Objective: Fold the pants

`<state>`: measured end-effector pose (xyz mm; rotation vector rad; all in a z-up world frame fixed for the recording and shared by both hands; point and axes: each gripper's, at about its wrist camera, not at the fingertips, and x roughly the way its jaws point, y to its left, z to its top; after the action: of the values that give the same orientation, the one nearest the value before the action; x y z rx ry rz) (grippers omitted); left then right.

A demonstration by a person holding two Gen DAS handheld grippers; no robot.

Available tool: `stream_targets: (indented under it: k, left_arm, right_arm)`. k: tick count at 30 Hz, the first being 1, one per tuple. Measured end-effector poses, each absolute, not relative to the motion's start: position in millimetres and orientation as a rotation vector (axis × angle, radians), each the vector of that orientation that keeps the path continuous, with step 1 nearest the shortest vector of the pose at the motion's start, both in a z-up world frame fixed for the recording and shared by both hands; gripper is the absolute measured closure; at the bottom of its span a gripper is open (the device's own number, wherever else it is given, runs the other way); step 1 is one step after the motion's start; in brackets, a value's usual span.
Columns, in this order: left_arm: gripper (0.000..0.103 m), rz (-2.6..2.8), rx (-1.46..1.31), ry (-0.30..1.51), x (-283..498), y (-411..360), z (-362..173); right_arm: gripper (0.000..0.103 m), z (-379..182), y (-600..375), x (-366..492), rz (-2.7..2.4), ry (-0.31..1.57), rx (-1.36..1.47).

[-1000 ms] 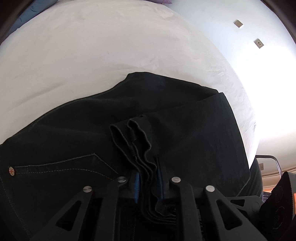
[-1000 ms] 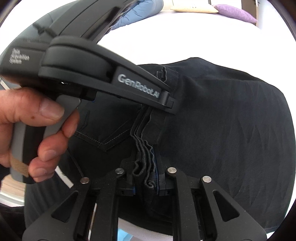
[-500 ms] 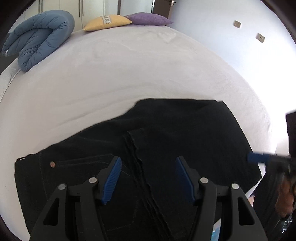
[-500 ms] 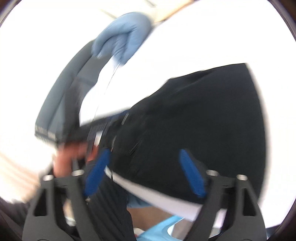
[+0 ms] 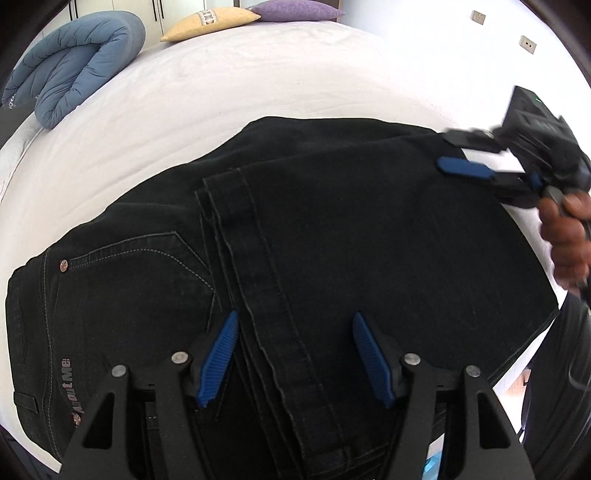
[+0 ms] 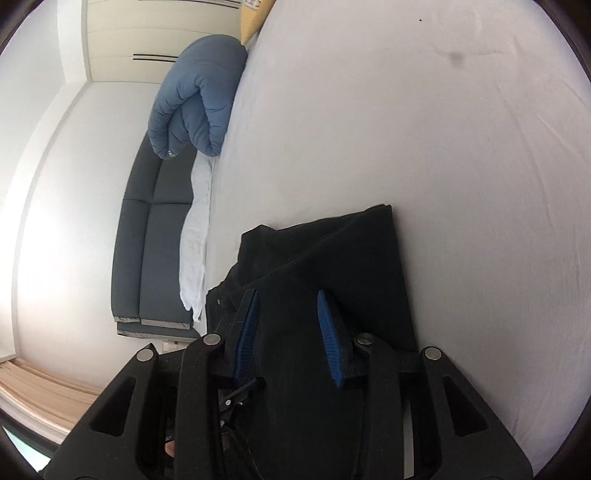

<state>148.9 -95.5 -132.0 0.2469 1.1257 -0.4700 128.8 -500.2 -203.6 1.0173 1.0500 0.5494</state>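
Black pants [image 5: 332, 229] lie folded on the white bed [image 5: 258, 85], their hems [image 5: 229, 206] laid over the seat beside the back pocket [image 5: 140, 273]. My left gripper [image 5: 295, 354] hovers over the hem strip. Its jaws are opening and the blue pads [image 5: 218, 354] stand clear of the cloth. My right gripper [image 5: 467, 157], held by a hand [image 5: 565, 236], sits at the far right corner of the fold. In the right wrist view that gripper [image 6: 288, 332] is rolled sideways, its jaws closing with black cloth [image 6: 332, 258] between them and the pads not pressing on it.
A rolled blue duvet [image 5: 74, 62] lies at the bed's far left, with a yellow pillow [image 5: 210, 18] and a purple pillow [image 5: 295, 9] at the head. A dark sofa [image 6: 155, 236] runs along the bed's side. Wall sockets [image 5: 528, 43] are on the right wall.
Both grippers were shut on the bunched hems and have let go. The left one opened and drew back. The right one swung away to the fold's right corner and rolled sideways.
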Motion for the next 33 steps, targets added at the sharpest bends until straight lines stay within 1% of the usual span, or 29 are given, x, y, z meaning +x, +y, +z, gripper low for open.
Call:
stream_targets:
  k: [3, 8, 11, 12, 15, 17, 20, 22, 24, 27, 29, 30, 31, 33]
  left_arm:
    - [0.036, -0.470, 0.253, 1.120, 149, -98, -134]
    - [0.036, -0.474, 0.248, 1.117, 145, -97, -133]
    - [0.036, -0.474, 0.249, 1.114, 145, -96, -131]
    - [0.036, -0.473, 0.249, 1.112, 144, -98, -132]
    - [0.036, -0.477, 0.244, 1.113, 144, -98, -131]
    - [0.036, -0.478, 0.236, 1.110, 143, -97, -131]
    - [0.036, -0.479, 0.224, 1.105, 143, -95, -132]
    - [0.036, -0.479, 0.216, 1.104, 143, -94, -133]
    - [0.036, -0.479, 0.210, 1.103, 143, -92, -133]
    - [0.036, -0.480, 0.198, 1.101, 143, -89, -133]
    - [0.036, -0.481, 0.185, 1.098, 143, -87, -134]
    - [0.035, -0.481, 0.176, 1.095, 143, -85, -134]
    - [0.035, -0.479, 0.172, 1.096, 143, -84, -134]
    - [0.035, -0.479, 0.156, 1.090, 142, -81, -133]
  right_arm:
    - [0.072, -205, -472, 105, 0.603, 1.076, 0.956]
    - [0.072, -198, -460, 35, 0.655, 1.095, 0.938]
    - [0.072, -188, -426, -2, 0.660, 1.127, 0.898]
    - [0.072, -174, -405, -14, 0.661, 1.138, 0.874]
    - [0.070, -168, -376, -29, 0.675, 1.223, 0.787]
    - [0.068, -152, -353, -25, 0.651, 1.277, 0.672]
    - [0.068, -128, -365, -32, 0.710, 1.182, 0.710]
    - [0.068, -107, -371, -21, 0.765, 1.077, 0.752]
    - [0.068, -100, -368, 1, 0.774, 1.018, 0.804]
    - [0.068, -119, -363, 33, 0.714, 1.052, 0.865]
    - [0.068, -145, -362, 47, 0.624, 1.110, 0.897]
    - [0.071, -163, -359, 52, 0.535, 1.177, 0.883]
    - [0.074, -177, -359, 52, 0.499, 1.203, 0.896]
    - [0.075, -174, -361, 44, 0.517, 1.140, 0.922]
